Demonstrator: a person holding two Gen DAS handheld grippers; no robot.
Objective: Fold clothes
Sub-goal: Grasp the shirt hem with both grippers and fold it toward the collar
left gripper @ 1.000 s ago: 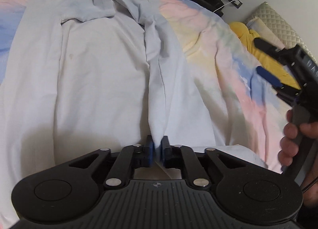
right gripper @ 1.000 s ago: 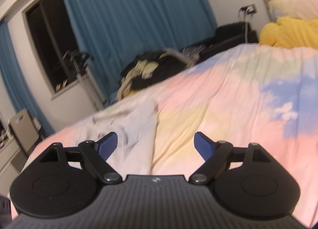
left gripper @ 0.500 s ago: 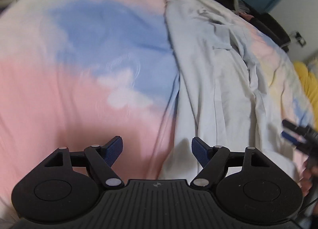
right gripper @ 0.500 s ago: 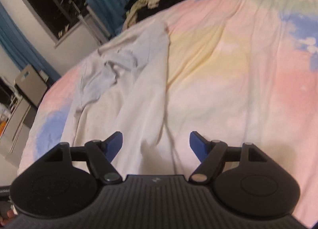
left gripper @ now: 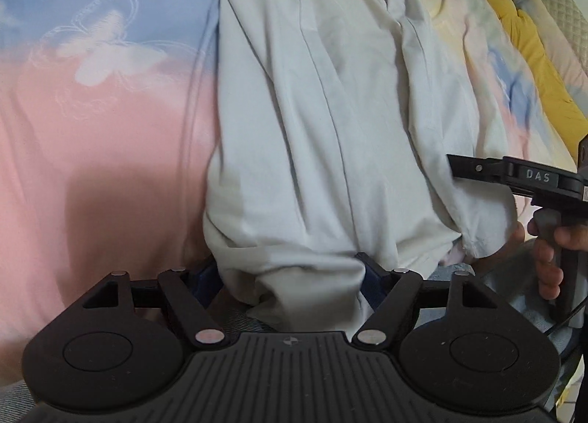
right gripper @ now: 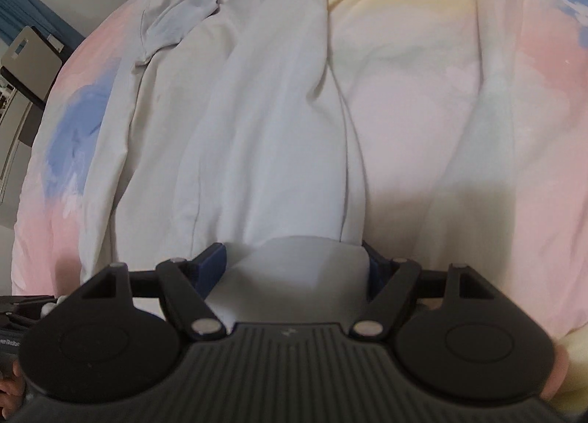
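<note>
A pale white-blue shirt (left gripper: pixel 330 99) lies lengthwise on a pastel bedspread (left gripper: pixel 92 110), collar far away. My left gripper (left gripper: pixel 290 276) is open, its blue-padded fingers either side of the shirt's near left hem corner, which bunches between them. My right gripper (right gripper: pixel 296 265) is open too, with the shirt's (right gripper: pixel 239 129) near right hem corner lying between its fingers. The right gripper also shows at the right of the left wrist view (left gripper: pixel 514 175), held by a hand.
The bedspread (right gripper: pixel 459 110) stretches wide to the right of the shirt. A yellow plush or pillow (left gripper: pixel 533 66) and a quilted headboard (left gripper: pixel 566 11) are at the far right. A window and furniture (right gripper: pixel 29 66) stand beyond the bed's left side.
The left gripper let go of a shirt fold and opened, then swung back onto the near hem. The right gripper dropped from looking across the room to the shirt's other hem corner.
</note>
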